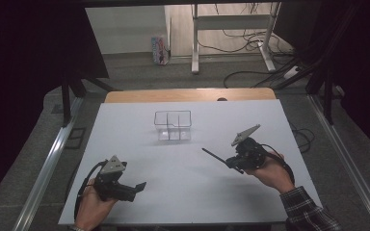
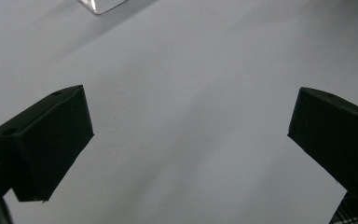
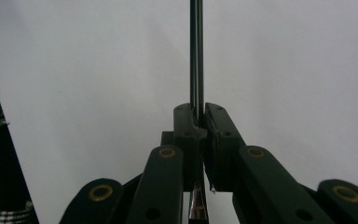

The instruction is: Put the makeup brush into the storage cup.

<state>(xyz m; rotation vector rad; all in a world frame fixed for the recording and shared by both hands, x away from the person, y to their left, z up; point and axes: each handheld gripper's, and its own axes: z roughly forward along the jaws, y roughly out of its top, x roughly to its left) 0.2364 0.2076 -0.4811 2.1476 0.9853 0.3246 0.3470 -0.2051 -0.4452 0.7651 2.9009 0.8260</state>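
Note:
A clear plastic box (image 1: 173,126) with inner dividers stands at the middle of the white table (image 1: 125,144); its corner (image 2: 102,4) shows at the top of the left gripper view. My right gripper (image 1: 232,162) (image 3: 200,116) is shut on a thin dark rod (image 1: 214,155) (image 3: 196,56). The rod sticks out toward the left, right of and nearer than the box, with a shiny end (image 3: 196,212) behind the jaws. My left gripper (image 1: 137,188) (image 2: 191,126) rests low at the front left, jaws wide open over bare table with nothing between them.
Beyond the white sheet runs the table's wooden far edge (image 1: 188,94). On the floor behind are a white desk frame (image 1: 231,29), cables (image 1: 250,72) and a small carton (image 1: 159,49). A plaid sleeve (image 1: 308,211) enters at the front right.

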